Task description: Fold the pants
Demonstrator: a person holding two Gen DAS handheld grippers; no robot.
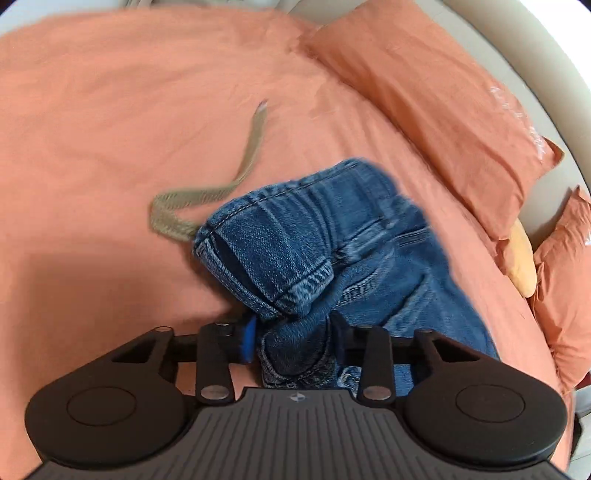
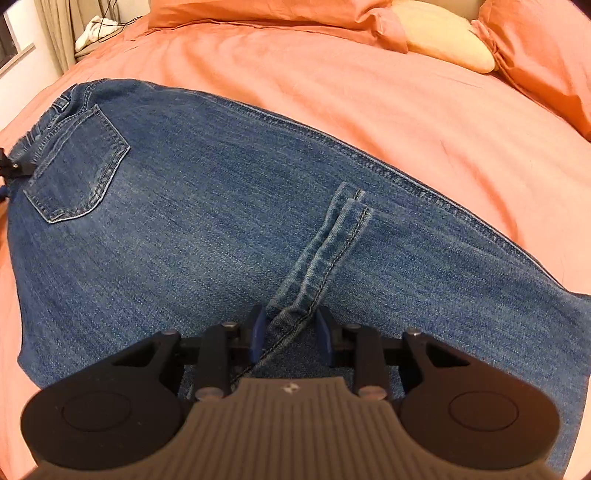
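Observation:
Blue jeans lie flat across the orange bed, back pocket toward the left. In the right wrist view the leg hems are folded back over the leg, and my right gripper is shut on their near end. In the left wrist view the waistband is bunched up. My left gripper is shut on a wad of that denim, which fills the gap between the pads. An olive woven belt trails from the waistband onto the sheet.
The orange bedsheet spreads wide to the left and far side. Orange pillows and a pale yellow cushion sit along the headboard. A curtain and white cloth are at the bed's far left corner.

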